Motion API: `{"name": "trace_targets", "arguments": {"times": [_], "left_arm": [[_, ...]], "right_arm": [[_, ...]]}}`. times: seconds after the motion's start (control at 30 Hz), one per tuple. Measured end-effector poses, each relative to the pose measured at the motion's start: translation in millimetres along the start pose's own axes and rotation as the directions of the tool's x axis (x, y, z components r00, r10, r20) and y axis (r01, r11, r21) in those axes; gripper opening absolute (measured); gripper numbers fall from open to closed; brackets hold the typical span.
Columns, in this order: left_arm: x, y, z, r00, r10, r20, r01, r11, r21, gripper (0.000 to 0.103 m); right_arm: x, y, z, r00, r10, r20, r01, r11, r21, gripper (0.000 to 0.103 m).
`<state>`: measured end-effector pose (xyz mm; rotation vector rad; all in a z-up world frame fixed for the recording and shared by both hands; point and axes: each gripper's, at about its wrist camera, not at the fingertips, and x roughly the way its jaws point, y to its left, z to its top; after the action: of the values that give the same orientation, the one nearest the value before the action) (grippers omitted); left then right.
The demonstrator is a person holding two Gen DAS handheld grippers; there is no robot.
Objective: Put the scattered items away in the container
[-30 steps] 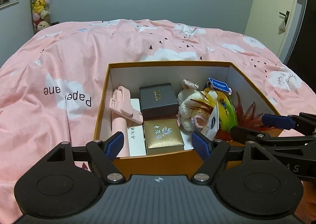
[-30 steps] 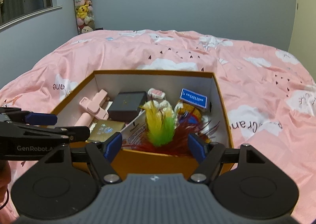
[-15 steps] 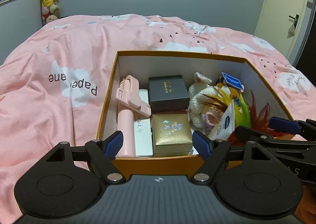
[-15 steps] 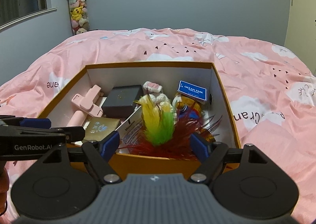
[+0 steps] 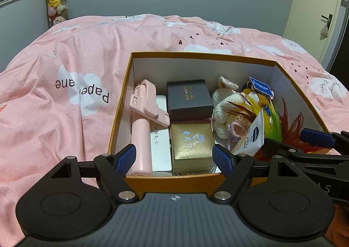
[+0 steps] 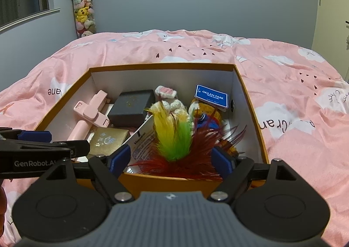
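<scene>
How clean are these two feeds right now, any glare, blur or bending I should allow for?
Left wrist view: dim indoor light, sharp enough to read print on the gold box, whose foil gives a small glint; the orange box rim bows from the fisheye lens. Right wrist view: equally dim, feathers and blue tag crisp, dark corners from the lens, no motion blur.

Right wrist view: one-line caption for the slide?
Right gripper, jaws opening and empty, over the orange box of feather toy, plush and gift boxes on the pink bedspread.
</scene>
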<state>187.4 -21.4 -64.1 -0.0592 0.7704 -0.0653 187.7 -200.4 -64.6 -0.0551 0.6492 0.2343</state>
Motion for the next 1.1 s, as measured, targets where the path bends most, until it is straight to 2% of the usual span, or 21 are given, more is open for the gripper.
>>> {"name": "trace_targets", "arguments": {"times": [1.1], "left_arm": [[1.2,1.0,0.2,1.000,0.003,-0.014,-0.003,1.000,0.000,0.091]], "right_arm": [[0.1,-0.5,1.7,1.000,-0.004,-0.020,0.004,1.000,-0.001,0.084]]}}
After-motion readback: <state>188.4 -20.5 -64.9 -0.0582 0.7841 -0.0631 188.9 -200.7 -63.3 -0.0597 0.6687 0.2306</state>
